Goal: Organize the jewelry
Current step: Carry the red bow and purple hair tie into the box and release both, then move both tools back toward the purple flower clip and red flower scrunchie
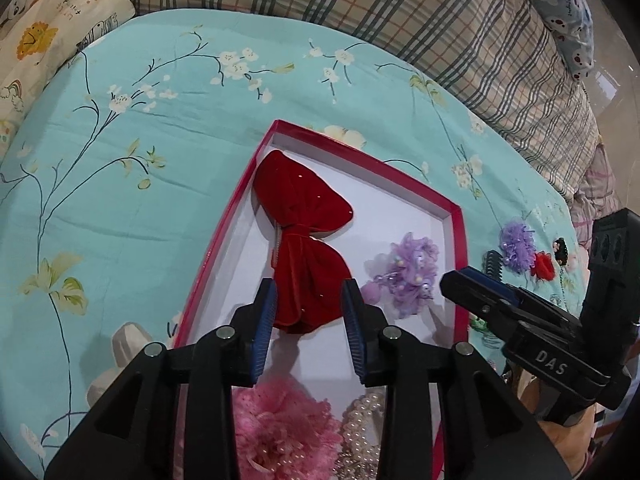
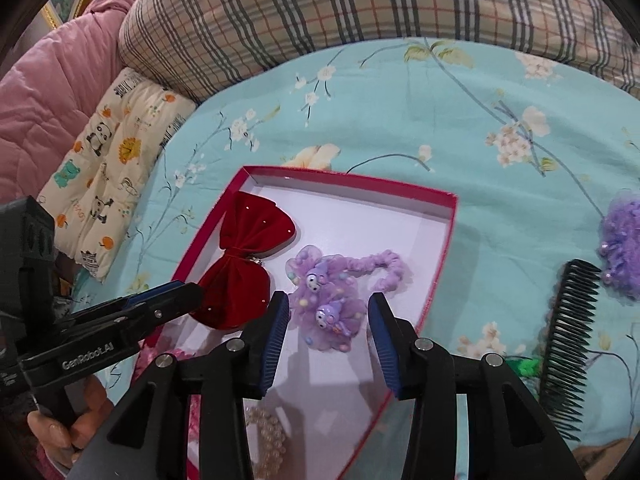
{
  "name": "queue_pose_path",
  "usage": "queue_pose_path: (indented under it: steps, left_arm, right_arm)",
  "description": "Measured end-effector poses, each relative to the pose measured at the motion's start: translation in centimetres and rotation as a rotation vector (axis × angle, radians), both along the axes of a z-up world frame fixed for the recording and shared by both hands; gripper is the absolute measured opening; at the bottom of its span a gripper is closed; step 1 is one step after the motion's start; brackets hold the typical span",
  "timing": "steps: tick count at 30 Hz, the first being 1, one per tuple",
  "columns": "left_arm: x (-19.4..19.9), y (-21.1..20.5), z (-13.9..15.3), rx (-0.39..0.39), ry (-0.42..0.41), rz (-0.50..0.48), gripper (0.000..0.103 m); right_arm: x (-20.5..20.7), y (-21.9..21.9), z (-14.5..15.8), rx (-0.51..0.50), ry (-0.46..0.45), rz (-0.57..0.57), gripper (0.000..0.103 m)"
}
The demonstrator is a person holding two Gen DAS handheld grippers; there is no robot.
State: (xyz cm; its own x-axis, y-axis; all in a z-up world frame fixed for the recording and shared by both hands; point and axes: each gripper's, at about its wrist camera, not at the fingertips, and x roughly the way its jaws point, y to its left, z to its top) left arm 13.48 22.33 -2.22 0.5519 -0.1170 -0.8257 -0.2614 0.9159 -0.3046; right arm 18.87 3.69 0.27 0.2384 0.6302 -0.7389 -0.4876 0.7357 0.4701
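Note:
A red-rimmed box [image 1: 225,236] [image 2: 352,179] with a white floor lies on the turquoise flowered sheet. A red velvet bow [image 1: 308,240] [image 2: 244,264] rests in it. My left gripper [image 1: 310,312] [image 2: 180,300] is open, its blue pads on either side of the bow's near lobe without squeezing it. A purple gauzy hair tie with two cartoon figures [image 2: 332,300] [image 1: 408,276] also lies in the box. My right gripper [image 2: 328,328] [image 1: 472,284] hovers open over it, pads clear of it. A pink fluffy flower [image 1: 280,428] and pearl strands [image 1: 360,432] [image 2: 268,432] fill the box's near end.
Right of the box on the sheet lie a black comb [image 2: 568,340], a purple frilly flower [image 2: 622,240] [image 1: 516,246], a small red piece [image 1: 543,266] and something green [image 2: 524,366]. A plaid quilt [image 2: 320,8] lines the back; a cartoon-print pillow [image 2: 116,160] sits far left.

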Motion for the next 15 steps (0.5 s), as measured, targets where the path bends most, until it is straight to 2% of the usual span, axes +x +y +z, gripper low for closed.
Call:
queue_pose_path:
  steps: [7,15]
  left_arm:
    - [-0.4,-1.3,1.0,0.005,-0.012,-0.011,0.031]
    - [-0.3,-3.5,2.0,0.004,-0.027,-0.042,0.031]
  right_arm:
    - [-0.7,-2.2,1.3,0.016,-0.016,-0.028,0.044]
    - [-1.3,-6.0,1.4,0.016,-0.016,-0.082,0.044]
